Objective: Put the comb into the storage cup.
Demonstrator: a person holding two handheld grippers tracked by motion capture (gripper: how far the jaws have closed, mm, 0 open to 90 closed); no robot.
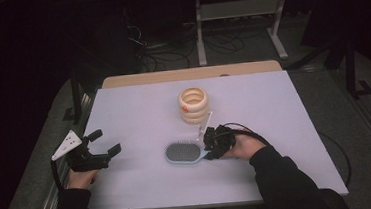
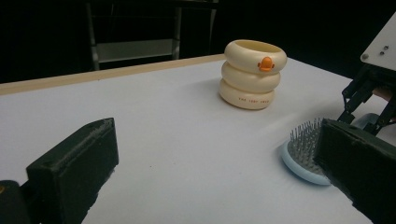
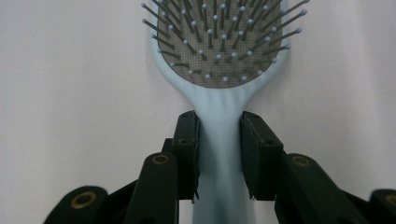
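Black jaws of the right gripper (image 3: 219, 154) stand on either side of the pale blue handle of a hairbrush (image 3: 218, 88), one pad against each flank of the handle just below the point where it widens into the head. In the right gripper view no gap can be seen between pads and handle, so the grip reads as closed on it, with the jaws only partly drawn in because the handle fills the space between them. The brush lies flat on the white table (image 3: 65, 93), bristles up, its grey cushion and metal pins pointing away from the gripper.

From the high view, the right gripper (image 1: 212, 147) sits at the right end of the hairbrush (image 1: 182, 152), the person's right hand (image 1: 244, 149) behind it and a dark sleeve running to the bottom edge. The brush rests near the middle of the table (image 1: 275, 117), closer to the person's side.

Just beyond the brush stands a cream cup shaped like three stacked rings (image 1: 193, 105), upright, with a small orange mark on its upper ring; it is near the brush but apart from it.

Well off at the table's left edge, the left gripper (image 1: 105, 143) is held with its jaws wide apart and nothing between them. In the left gripper view the two pads (image 2: 74, 168) frame bare table, with the cup (image 2: 252, 74) and the brush head (image 2: 303, 154) farther off.
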